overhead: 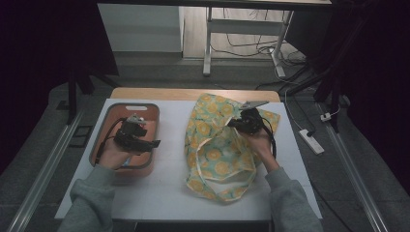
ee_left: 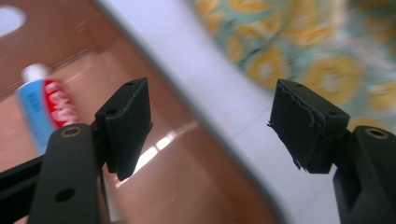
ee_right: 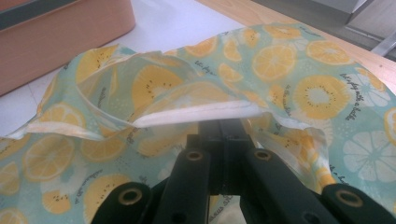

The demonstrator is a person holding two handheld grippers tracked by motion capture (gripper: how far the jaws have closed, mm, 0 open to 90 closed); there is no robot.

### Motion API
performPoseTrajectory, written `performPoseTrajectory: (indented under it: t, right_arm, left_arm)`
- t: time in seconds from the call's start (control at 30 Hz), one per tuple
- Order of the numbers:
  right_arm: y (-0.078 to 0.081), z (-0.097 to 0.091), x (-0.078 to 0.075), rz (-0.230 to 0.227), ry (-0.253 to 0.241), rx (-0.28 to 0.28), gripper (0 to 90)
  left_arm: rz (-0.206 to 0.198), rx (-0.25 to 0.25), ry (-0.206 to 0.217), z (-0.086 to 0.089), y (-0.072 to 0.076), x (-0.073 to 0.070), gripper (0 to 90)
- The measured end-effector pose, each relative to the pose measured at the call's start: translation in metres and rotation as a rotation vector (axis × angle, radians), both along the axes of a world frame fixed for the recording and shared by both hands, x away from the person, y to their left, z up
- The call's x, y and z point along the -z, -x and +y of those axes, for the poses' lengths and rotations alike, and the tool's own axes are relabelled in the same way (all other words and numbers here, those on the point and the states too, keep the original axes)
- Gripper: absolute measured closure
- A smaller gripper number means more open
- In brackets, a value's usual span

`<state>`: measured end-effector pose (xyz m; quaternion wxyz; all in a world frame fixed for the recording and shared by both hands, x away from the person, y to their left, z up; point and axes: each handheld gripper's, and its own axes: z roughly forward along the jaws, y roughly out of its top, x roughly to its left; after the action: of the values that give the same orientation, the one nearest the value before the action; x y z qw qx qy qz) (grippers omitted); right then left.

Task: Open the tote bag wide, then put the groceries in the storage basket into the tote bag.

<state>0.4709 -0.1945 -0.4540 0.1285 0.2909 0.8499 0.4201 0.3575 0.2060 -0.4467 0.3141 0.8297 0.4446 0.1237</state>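
Observation:
A cloth bag (overhead: pixel 217 150) printed with lemon slices on pale green lies on the white table (overhead: pixel 169 188), right of centre. My right gripper (overhead: pixel 235 123) is shut on the bag's hemmed rim (ee_right: pixel 196 114) and holds the mouth up. The same bag (ee_right: pixel 280 70) spreads around its jaws in the right gripper view. My left gripper (overhead: pixel 151 143) hovers over the orange basket (overhead: pixel 133 106) at the left, pointing toward the bag. Its jaws (ee_left: pixel 212 116) stand wide apart with nothing between them. A toothpaste tube (ee_left: pixel 42 109), red, white and blue, lies inside the basket (ee_left: pixel 187 186).
The basket's wall (ee_right: pixel 60 32) stands close to the bag's left side, with a strip of bare table between them. A wooden edge (overhead: pixel 193 93) runs along the table's back. On the floor to the right lie a power strip (overhead: pixel 312 141) and cables.

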Motion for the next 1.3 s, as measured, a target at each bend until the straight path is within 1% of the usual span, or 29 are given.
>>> performPoseTrajectory:
  t: [0.17,0.23,0.27,0.33,0.37,0.43,0.47,0.57,0.67,0.7,0.77,0.87,1.0,1.07,1.17,1.23,1.3]
  right_arm:
    - [0.001,0.000,-0.001,0.000,-0.001,-0.003,89.8]
    - [0.002,-0.001,-0.001,0.003,-0.006,-0.003,89.9]
    - [0.002,-0.001,-0.001,0.002,-0.004,-0.003,89.8]
    - [0.003,-0.001,-0.001,0.003,-0.004,-0.004,89.8]
    - [0.003,-0.001,-0.001,0.003,-0.003,-0.005,89.8]
    - [0.004,-0.001,-0.001,0.003,-0.002,-0.008,89.8]
    - [0.004,0.000,-0.001,0.004,0.000,-0.008,89.8]
    - [0.005,0.000,-0.001,0.002,0.004,-0.012,89.8]
    - [0.006,0.001,-0.001,-0.001,0.007,-0.014,89.8]
    - [0.006,0.001,-0.002,-0.002,0.007,-0.014,89.8]
    - [0.006,0.001,-0.002,0.000,0.008,-0.011,89.8]
    - [0.007,0.002,-0.002,-0.002,0.009,-0.013,89.8]
    - [0.006,0.004,-0.001,-0.001,0.011,-0.015,89.8]
    - [0.006,0.003,0.000,0.001,0.013,-0.015,89.8]
    - [0.006,0.002,-0.001,0.001,0.013,-0.012,89.8]
    - [0.006,0.001,-0.001,-0.003,0.013,-0.008,89.8]
    - [0.006,0.000,-0.002,-0.005,0.011,-0.004,89.8]
  left_arm:
    - [0.029,-0.039,0.007,0.014,-0.007,0.007,27.5]
    - [0.030,-0.067,-0.010,0.018,-0.010,0.009,27.7]
    - [0.032,-0.072,-0.010,0.021,-0.010,0.009,27.6]
    - [0.033,-0.071,0.006,0.024,-0.010,0.008,27.4]
    - [0.028,-0.079,0.013,0.026,-0.010,0.007,27.4]
    - [0.018,-0.088,0.014,0.030,-0.010,0.005,27.3]
    - [0.016,-0.101,0.011,0.032,-0.011,0.004,27.1]
    - [0.018,-0.140,-0.030,0.037,-0.016,0.007,26.5]
    - [0.045,-0.173,-0.056,0.040,-0.029,0.016,26.3]
    - [0.064,-0.198,-0.072,0.040,-0.037,0.022,26.2]
    - [0.081,-0.232,-0.092,0.041,-0.048,0.029,26.3]
    - [0.116,-0.256,-0.133,0.038,-0.059,0.042,26.7]
    - [0.156,-0.263,-0.171,0.039,-0.063,0.050,26.8]
    - [0.169,-0.281,-0.186,0.041,-0.063,0.053,27.3]
    - [0.198,-0.286,-0.167,0.044,-0.064,0.057,30.4]
    - [0.226,-0.288,-0.170,0.045,-0.065,0.059,36.0]
    - [0.259,-0.281,-0.157,0.046,-0.066,0.062,41.6]
